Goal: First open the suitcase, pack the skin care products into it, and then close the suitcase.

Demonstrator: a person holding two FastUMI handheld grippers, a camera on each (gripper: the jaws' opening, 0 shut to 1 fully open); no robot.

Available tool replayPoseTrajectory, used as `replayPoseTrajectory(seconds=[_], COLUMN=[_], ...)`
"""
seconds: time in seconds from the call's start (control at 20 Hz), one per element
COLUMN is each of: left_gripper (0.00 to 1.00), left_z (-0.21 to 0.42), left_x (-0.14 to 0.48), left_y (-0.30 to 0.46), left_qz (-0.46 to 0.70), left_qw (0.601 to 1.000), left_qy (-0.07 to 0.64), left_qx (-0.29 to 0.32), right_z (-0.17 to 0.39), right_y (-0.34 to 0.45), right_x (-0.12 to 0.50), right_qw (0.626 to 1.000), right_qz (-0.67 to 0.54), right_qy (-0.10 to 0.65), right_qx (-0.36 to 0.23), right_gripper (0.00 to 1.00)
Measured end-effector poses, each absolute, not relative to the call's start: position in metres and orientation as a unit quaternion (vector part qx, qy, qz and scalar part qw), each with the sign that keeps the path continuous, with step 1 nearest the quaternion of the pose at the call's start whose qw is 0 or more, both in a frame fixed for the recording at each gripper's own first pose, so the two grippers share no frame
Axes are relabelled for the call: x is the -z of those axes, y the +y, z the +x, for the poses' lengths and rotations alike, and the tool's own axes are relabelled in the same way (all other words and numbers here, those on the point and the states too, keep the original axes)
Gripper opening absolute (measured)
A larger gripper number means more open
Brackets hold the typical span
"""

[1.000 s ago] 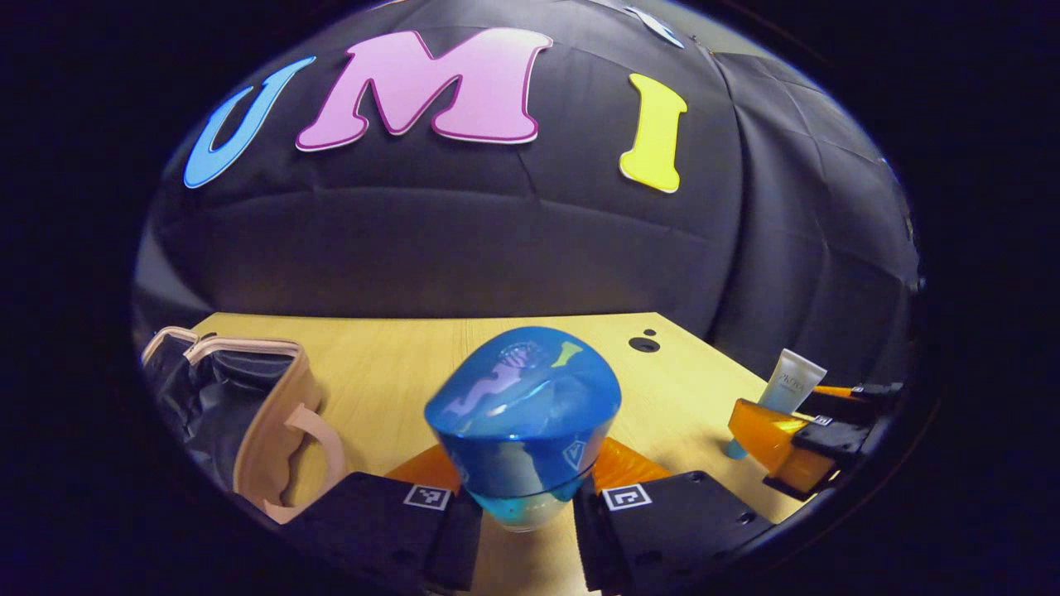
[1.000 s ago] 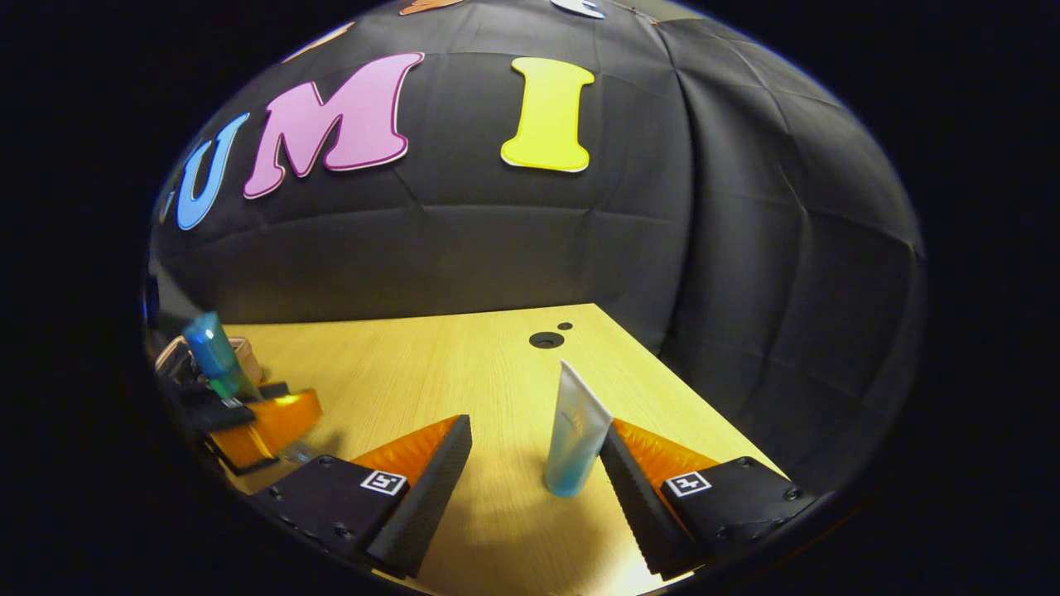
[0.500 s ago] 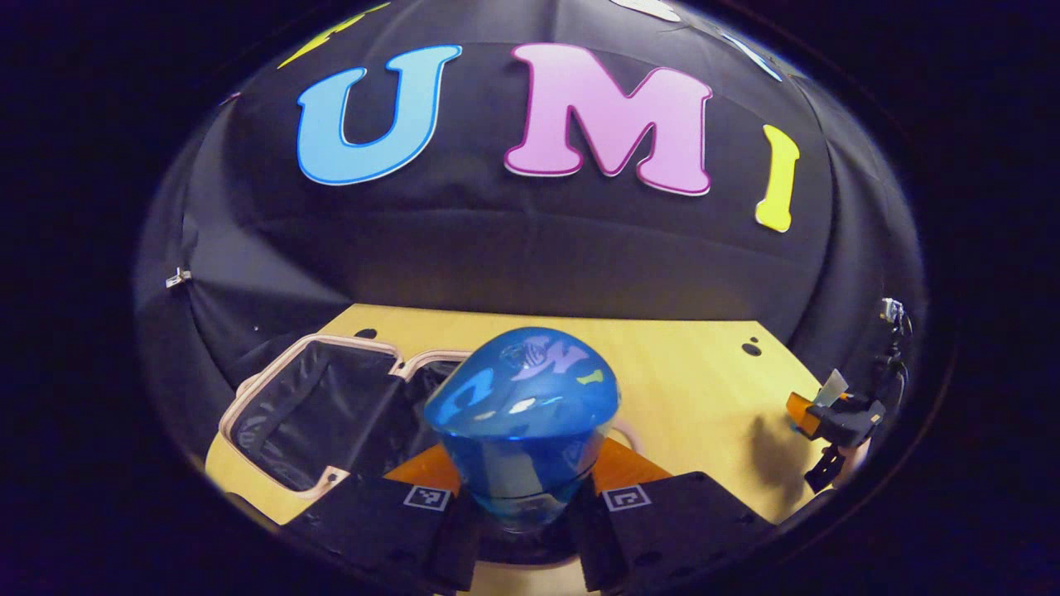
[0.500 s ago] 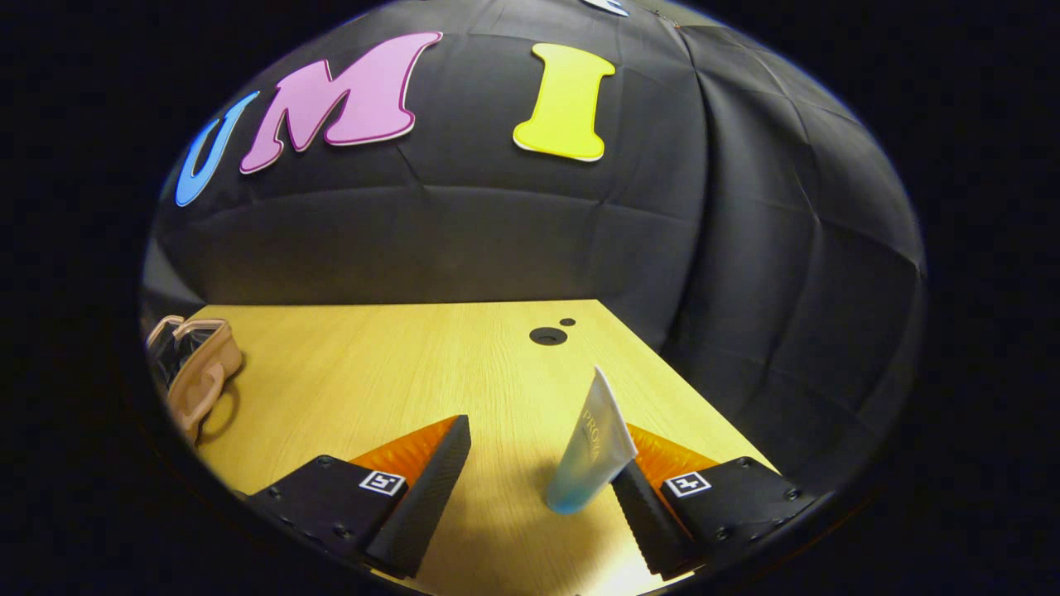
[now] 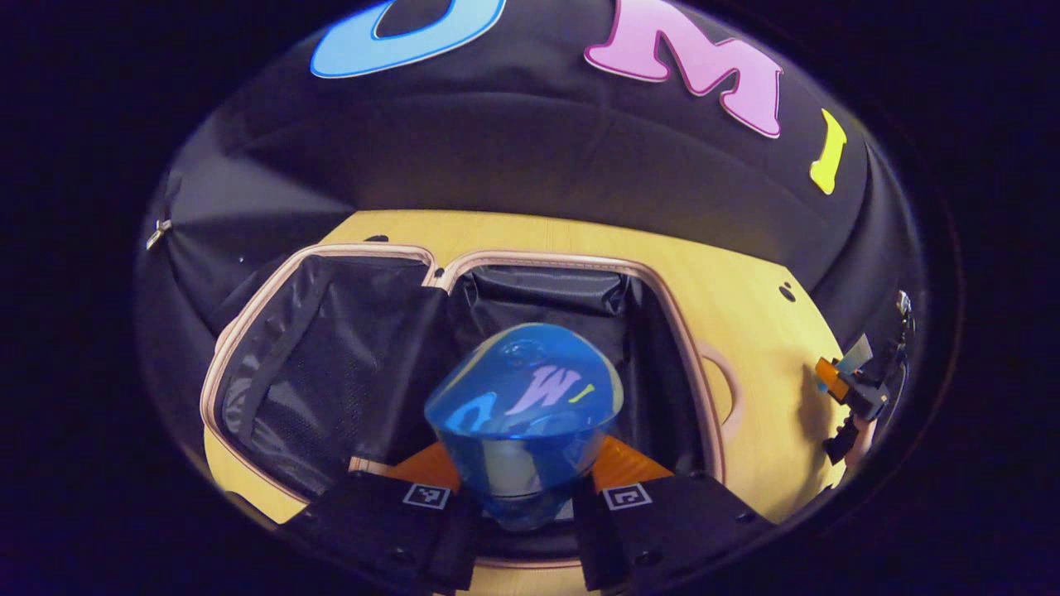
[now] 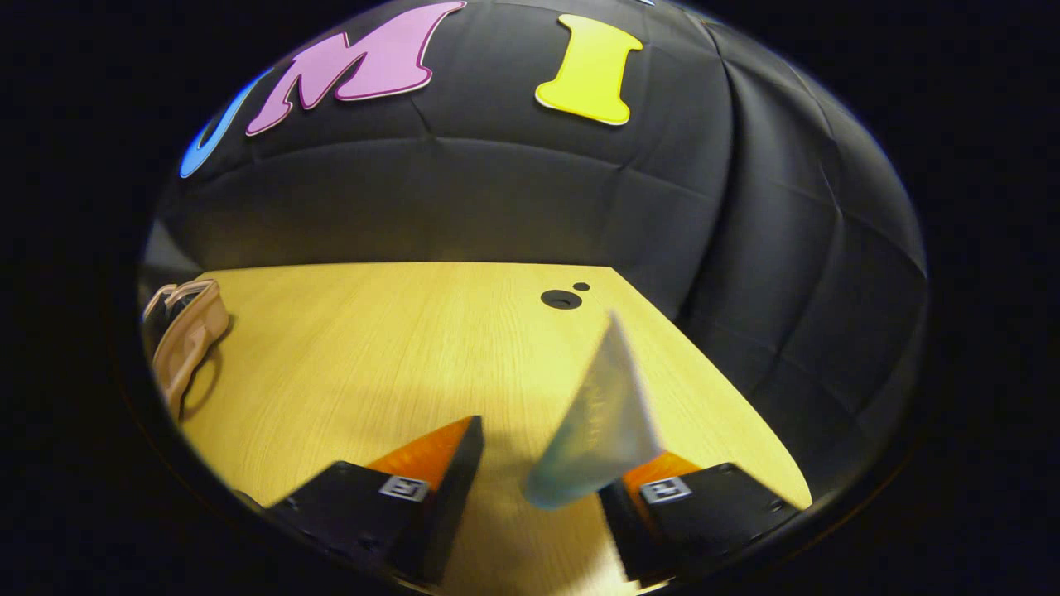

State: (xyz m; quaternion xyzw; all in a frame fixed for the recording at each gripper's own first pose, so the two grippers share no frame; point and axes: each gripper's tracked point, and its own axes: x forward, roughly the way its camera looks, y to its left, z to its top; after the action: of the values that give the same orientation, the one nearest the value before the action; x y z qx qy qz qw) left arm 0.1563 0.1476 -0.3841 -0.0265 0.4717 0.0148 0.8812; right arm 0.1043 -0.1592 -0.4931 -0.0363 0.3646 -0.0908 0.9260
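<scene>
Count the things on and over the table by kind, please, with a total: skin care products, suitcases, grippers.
Skin care products: 2, a blue bottle and a pale tube
Suitcases: 1, the open suitcase
Grippers: 2, the left gripper and the right gripper
Total: 5

Left gripper view: suitcase (image 5: 331, 364) lies open on table (image 5: 745, 290), under held bottle (image 5: 523, 414); right gripper (image 5: 853, 389) w/ tube at 3 o'clock.

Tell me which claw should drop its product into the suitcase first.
Left. The left claw already holds the blue bottle over the open suitcase; the tube is far away.
</scene>
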Motion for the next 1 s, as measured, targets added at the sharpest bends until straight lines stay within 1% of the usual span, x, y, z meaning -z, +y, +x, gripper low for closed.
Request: replayPoseTrajectory(seconds=[0.05,0.1,0.15,0.2,0.25,0.3,0.4,0.45,0.5,0.55,0.6,0.65,0.7,0.8,0.85,0.9,1.0], left_gripper=[0.52,0.52,0.52,0.52,0.48,0.52,0.52,0.48,0.52,0.52,0.52,0.52,0.52,0.48,0.49,0.48,0.48], left_z=[0.16,0.166,0.168,0.172,0.175,0.177,0.179,0.179,0.179,0.181,0.182,0.181,0.18,0.181,0.183,0.183,0.182], left_x=[0.393,0.4,0.406,0.417,0.423,0.429,0.438,0.443,0.445,0.445,0.445,0.447,0.449,0.449,0.452,0.45,0.453], left_y=[0.146,0.147,0.147,0.15,0.154,0.157,0.16,0.162,0.162,0.161,0.162,0.162,0.161,0.161,0.161,0.162,0.166], left_qz=[-0.024,-0.027,-0.031,-0.037,-0.037,-0.036,-0.031,-0.028,-0.023,-0.017,-0.01,-0.005,-0.002,0.008,0.014,0.023,0.039], left_qw=[0.875,0.868,0.86,0.848,0.838,0.826,0.807,0.797,0.786,0.779,0.771,0.759,0.749,0.721,0.712,0.704,0.685], left_qy=[0.484,0.496,0.51,0.529,0.544,0.562,0.59,0.603,0.617,0.627,0.636,0.651,0.663,0.692,0.702,0.71,0.727], left_qx=[-0.011,-0.009,-0.01,-0.015,-0.019,-0.021,-0.023,-0.023,-0.022,-0.016,-0.008,-0.003,-0.001,0.002,0.008,0.009,0.013], right_z=[0.106,0.105,0.106,0.107,0.107,0.107,0.108,0.107,0.106,0.101,0.097,0.093,0.093,0.095,0.094,0.093,0.09], right_y=[-0.157,-0.154,-0.153,-0.151,-0.151,-0.15,-0.148,-0.147,-0.148,-0.147,-0.146,-0.146,-0.144,-0.134,-0.129,-0.125,-0.111], right_x=[0.5,0.5,0.501,0.501,0.499,0.499,0.498,0.498,0.498,0.495,0.492,0.486,0.473,0.447,0.437,0.428,0.409], right_qw=[0.924,0.923,0.924,0.924,0.925,0.925,0.927,0.928,0.927,0.925,0.924,0.923,0.926,0.934,0.935,0.936,0.938], right_qz=[-0.03,-0.023,-0.017,-0.013,-0.01,-0.008,-0.008,-0.008,-0.01,-0.004,-0.001,-0.002,-0.001,0.009,0.008,0.007,0.003], right_qy=[0.372,0.377,0.375,0.375,0.374,0.373,0.371,0.371,0.373,0.378,0.382,0.383,0.376,0.358,0.354,0.352,0.346], right_qx=[0.085,0.081,0.077,0.073,0.071,0.066,0.053,0.044,0.04,0.035,0.031,0.028,0.027,0.02,0.013,0.007,-0.008], right_gripper=[0.54,0.53,0.55,0.37,0.36,0.4,0.35,0.4,0.36,0.31,0.36,0.32,0.32,0.31,0.36,0.31,0.31])
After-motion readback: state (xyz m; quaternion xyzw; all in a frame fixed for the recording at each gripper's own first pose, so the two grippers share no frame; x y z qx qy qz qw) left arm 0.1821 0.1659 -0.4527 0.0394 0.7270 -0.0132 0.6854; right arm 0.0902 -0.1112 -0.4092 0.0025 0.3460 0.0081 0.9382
